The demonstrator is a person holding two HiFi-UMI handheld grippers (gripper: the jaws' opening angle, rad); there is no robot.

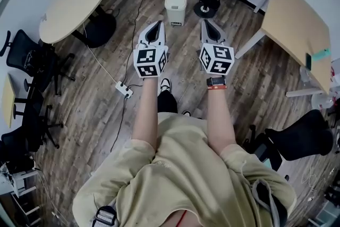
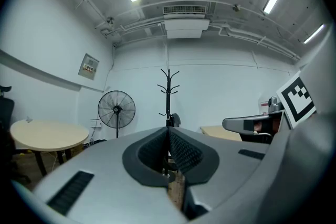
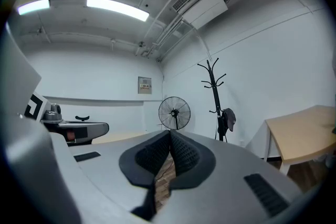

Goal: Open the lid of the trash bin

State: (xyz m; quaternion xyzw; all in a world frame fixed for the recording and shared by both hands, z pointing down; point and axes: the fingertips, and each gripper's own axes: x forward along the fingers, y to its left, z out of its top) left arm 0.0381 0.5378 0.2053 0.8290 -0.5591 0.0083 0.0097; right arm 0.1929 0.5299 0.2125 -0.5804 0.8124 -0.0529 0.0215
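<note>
The person wears a beige short-sleeved shirt (image 1: 180,167), with black trousers (image 1: 166,102) and a black-and-white shoe (image 1: 165,84) ahead of the shirt and a black watch (image 1: 216,82) on an orange band beyond its right sleeve. The left gripper (image 1: 158,24) and right gripper (image 1: 206,22) are grey shells with black ribbed pads (image 2: 184,153), each bearing a white cube (image 1: 150,61) with black square markers.

White trash bin (image 1: 175,6), upright, lid closed

No wording can be read anywhere. A framed notice (image 2: 88,65) on the far wall and a small dark marking on the front of the trash bin (image 1: 175,5) are both too small to make out. The marker cubes (image 1: 150,61) bear only black-and-white square patterns.
</note>
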